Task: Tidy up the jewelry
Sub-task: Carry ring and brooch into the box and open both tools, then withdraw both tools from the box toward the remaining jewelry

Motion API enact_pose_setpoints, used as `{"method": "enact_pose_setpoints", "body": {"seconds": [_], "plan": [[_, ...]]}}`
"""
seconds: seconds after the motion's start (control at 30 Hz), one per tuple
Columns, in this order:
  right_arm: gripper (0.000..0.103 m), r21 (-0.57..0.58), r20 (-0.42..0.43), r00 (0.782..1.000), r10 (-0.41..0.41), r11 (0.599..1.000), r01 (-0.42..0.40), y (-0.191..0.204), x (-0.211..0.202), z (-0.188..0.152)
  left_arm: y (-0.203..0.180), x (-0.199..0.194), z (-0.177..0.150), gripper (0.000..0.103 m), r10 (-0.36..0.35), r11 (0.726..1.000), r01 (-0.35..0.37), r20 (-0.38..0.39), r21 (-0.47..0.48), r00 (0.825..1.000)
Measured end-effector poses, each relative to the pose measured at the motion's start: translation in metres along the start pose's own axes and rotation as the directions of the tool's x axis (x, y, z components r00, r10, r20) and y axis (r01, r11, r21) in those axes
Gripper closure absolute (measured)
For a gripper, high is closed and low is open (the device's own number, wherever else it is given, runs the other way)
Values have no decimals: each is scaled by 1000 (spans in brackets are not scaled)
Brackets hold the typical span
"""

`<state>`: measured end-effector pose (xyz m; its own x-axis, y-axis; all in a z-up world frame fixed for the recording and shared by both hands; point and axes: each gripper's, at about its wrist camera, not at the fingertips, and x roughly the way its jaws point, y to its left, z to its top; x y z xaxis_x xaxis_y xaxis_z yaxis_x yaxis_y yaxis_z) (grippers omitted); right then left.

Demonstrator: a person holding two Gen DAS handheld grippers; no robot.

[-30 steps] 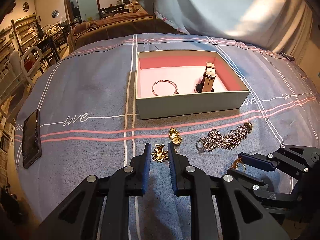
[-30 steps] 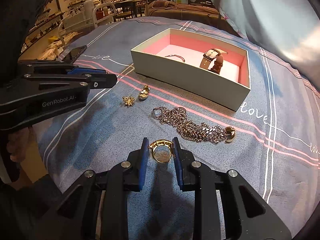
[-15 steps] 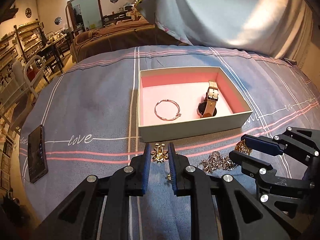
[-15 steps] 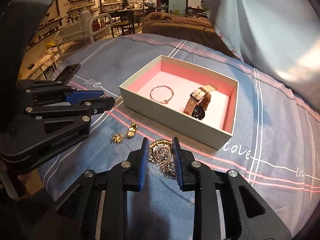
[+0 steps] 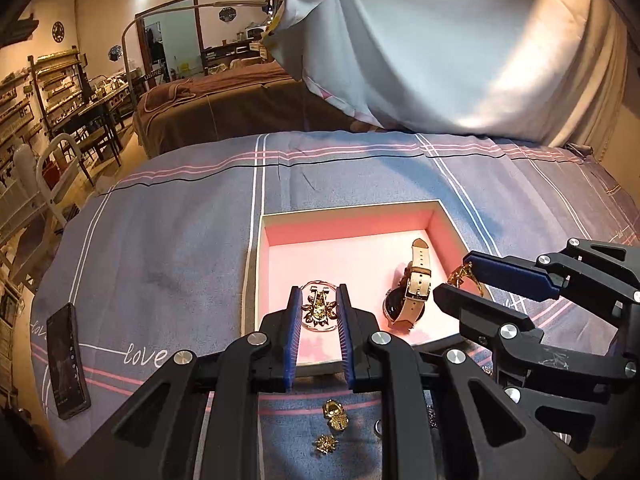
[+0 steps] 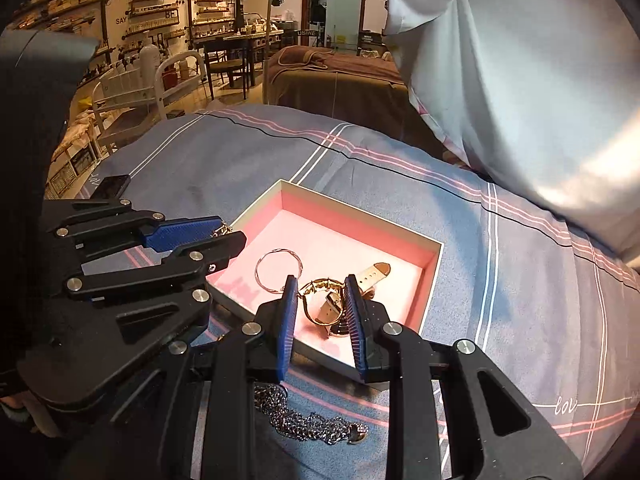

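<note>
Tongs [image 5: 319,307] [image 6: 322,296] hover level over box [image 5: 256,272], gripping jewelry.

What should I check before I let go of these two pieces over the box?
1. Left claw shut on the gold brooch: ok.
2. Right claw shut on the gold ring: ok.
3. Brooch over the pink box interior: ok.
4. Ring inside the box rim: ok, right wrist view shows it above the watch.
5. Drop spots free: not ok, bangle lies under the brooch.
6. Height above box floor: cannot tell.
</note>
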<state>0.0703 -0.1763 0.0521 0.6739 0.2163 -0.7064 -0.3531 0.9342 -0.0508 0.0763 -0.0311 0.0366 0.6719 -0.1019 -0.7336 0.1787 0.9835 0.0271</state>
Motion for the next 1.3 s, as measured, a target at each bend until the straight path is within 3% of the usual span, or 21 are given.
{"method": "enact_pose_setpoints", "body": {"seconds": [0.33,0.7,0.73,0.77,0.83,1.03,1.1,1.23,1.3], "plan": [[78,-2,-49,999,-22,1000,22,-10,32,17,20,34,22,86,-41,997,38,-49,-63,998],[78,4,-68,997,-22,1000,22,-12,35,11,20,38,22,86,-45,997,40,-75,-70,996],[78,-3,-85,996,-28,1000,27,-12,37,10,19,38,22,80,-46,997,41,-81,-70,996],[74,-17,-98,994,-49,999,48,-12,37,8,20,37,22,55,-46,996,39,-90,-79,995],[58,-26,-93,989,-113,993,111,-12,30,2,25,25,21,25,-35,994,28,-58,-106,998],[54,64,-67,992,-108,992,112,-28,-7,-42,40,-6,-12,14,-34,994,29,-47,-106,998],[47,74,-81,991,-102,991,108,-27,-9,-63,46,-6,-34,14,-12,994,3,-84,-106,996],[47,40,-129,989,-69,996,75,-9,11,-90,61,0,-79,14,-12,991,-10,-165,-136,986],[47,-21,-120,985,-123,992,121,7,24,-95,67,1,-97,14,-14,987,-18,-198,-161,980]]}}
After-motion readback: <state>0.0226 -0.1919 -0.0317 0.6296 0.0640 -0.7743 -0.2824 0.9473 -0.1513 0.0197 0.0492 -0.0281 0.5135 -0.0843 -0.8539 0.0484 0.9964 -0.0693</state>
